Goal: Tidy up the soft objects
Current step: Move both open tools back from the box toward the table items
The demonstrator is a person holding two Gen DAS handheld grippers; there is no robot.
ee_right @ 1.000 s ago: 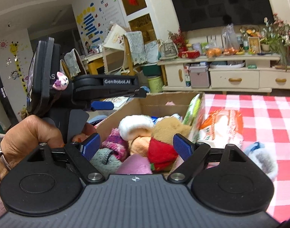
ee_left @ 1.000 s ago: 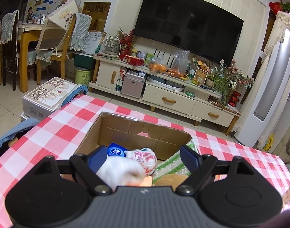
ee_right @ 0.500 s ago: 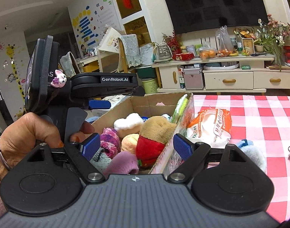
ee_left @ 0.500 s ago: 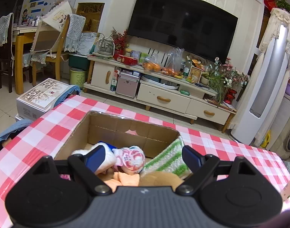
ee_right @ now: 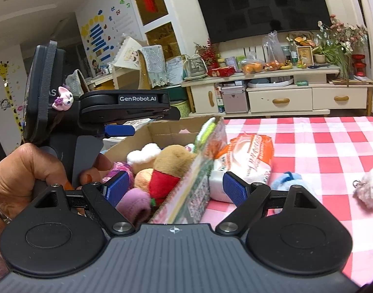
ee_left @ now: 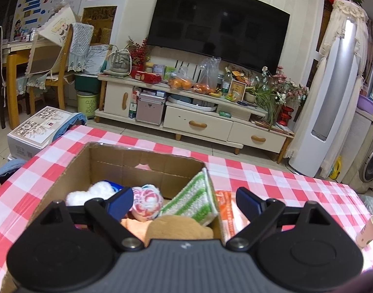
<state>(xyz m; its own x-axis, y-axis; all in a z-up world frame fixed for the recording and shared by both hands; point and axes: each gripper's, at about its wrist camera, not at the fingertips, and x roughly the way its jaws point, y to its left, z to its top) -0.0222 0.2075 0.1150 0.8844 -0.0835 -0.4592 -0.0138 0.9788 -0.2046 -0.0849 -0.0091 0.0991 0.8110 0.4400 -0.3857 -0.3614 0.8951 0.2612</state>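
Since the earlier frame, the white fluffy toy (ee_left: 96, 193) has been released into the cardboard box (ee_left: 127, 161) at 10 o'clock, and the left gripper (ee_left: 184, 201) has been drawn back, its jaws just opened wider with nothing held. The right gripper (ee_right: 175, 185) is spread empty astride the box's right wall.

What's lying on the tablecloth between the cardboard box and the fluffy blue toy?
In the right wrist view, an orange-and-white plastic packet lies between the cardboard box and the fluffy blue toy, resting against the box's outer wall.
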